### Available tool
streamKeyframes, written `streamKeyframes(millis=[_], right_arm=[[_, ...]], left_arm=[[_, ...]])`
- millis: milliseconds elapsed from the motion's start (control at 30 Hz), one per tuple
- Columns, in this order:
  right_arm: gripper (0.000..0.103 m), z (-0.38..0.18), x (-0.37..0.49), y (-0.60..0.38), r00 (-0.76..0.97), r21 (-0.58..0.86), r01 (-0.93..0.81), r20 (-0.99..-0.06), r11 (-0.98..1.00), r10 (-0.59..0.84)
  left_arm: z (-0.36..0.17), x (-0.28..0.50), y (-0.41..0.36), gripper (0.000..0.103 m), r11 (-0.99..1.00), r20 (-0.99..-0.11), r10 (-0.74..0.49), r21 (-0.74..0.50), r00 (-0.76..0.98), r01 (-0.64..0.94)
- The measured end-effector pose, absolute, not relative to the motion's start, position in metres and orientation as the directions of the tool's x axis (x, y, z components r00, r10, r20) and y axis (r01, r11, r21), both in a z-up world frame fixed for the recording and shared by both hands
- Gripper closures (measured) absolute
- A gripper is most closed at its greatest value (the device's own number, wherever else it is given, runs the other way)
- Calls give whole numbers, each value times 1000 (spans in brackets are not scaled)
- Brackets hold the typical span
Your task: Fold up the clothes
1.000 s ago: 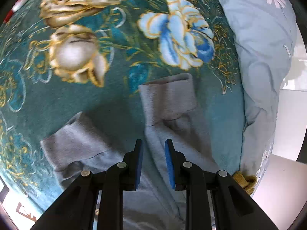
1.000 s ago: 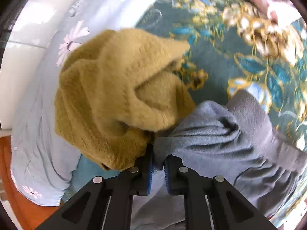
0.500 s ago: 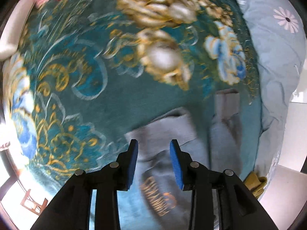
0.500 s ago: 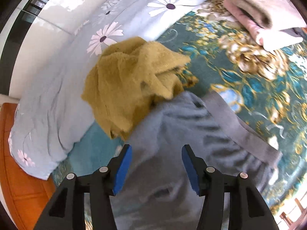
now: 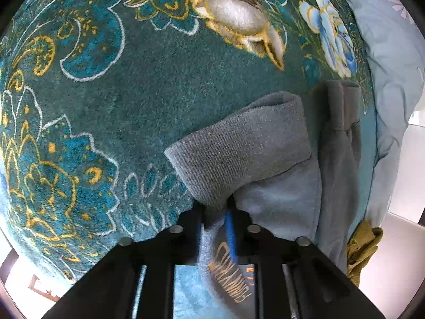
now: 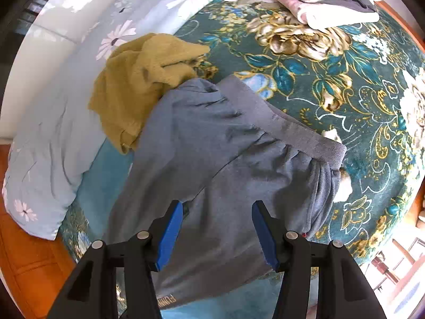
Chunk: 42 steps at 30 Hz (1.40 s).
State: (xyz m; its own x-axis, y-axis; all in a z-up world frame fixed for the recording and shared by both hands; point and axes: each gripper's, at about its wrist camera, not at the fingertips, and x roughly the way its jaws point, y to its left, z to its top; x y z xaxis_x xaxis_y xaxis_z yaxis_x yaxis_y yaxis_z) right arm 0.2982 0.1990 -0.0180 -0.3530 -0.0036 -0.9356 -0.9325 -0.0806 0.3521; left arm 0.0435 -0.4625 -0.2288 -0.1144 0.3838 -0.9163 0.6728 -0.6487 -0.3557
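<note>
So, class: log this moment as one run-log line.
left gripper: shut on grey pants cuff | right gripper: open above pants | yellow sweater: unfolded

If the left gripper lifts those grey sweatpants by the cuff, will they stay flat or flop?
Likely flop: the grey sweatpants lie gathered and wrinkled, so the fabric looks soft. The ribbed cuff already curls above the left gripper, so it probably droops. The plush blanket may drag it.

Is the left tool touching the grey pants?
Touching. The left wrist view shows the left tool shut on the grey pants just behind the ribbed cuff.
</note>
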Motion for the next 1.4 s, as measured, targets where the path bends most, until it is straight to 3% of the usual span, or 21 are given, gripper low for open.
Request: streamKeyframes(millis=[300, 500, 900, 1067, 1133, 1200, 1233, 1400], right_arm=[[45, -23, 327, 190, -379, 378, -920, -925, -100, -9], [45, -46, 379, 200, -374, 374, -927, -927, 10, 6], [45, -153, 455, 188, -395, 360, -892, -915, 274, -85], [45, -177, 446, 195, -374, 343, -906, -924, 250, -87], [52, -181, 441, 198, -374, 346, -907, -923, 240, -86], [88, -178, 437, 200, -382, 353, -903, -921, 244, -82], [94, -175, 436, 201, -385, 357, -902, -920, 243, -77], [96, -133, 447, 200, -517, 504, -815, -855, 286, 36]], left_arm=[[-213, 57, -469, 91, -589, -905, 387, -388, -174, 709], [-203, 61, -464, 91, -569, -911, 372, -374, -177, 732], [-179, 32, -430, 91, -687, -959, 264, -259, -98, 679], [-171, 25, -423, 91, -715, -968, 234, -236, -93, 658], [-167, 22, -422, 91, -723, -970, 224, -232, -96, 651], [-162, 20, -421, 91, -722, -970, 218, -232, -104, 652], [-159, 19, -421, 91, -719, -971, 214, -233, -110, 654], [-131, 30, -432, 94, -691, -976, 149, -219, -161, 689]])
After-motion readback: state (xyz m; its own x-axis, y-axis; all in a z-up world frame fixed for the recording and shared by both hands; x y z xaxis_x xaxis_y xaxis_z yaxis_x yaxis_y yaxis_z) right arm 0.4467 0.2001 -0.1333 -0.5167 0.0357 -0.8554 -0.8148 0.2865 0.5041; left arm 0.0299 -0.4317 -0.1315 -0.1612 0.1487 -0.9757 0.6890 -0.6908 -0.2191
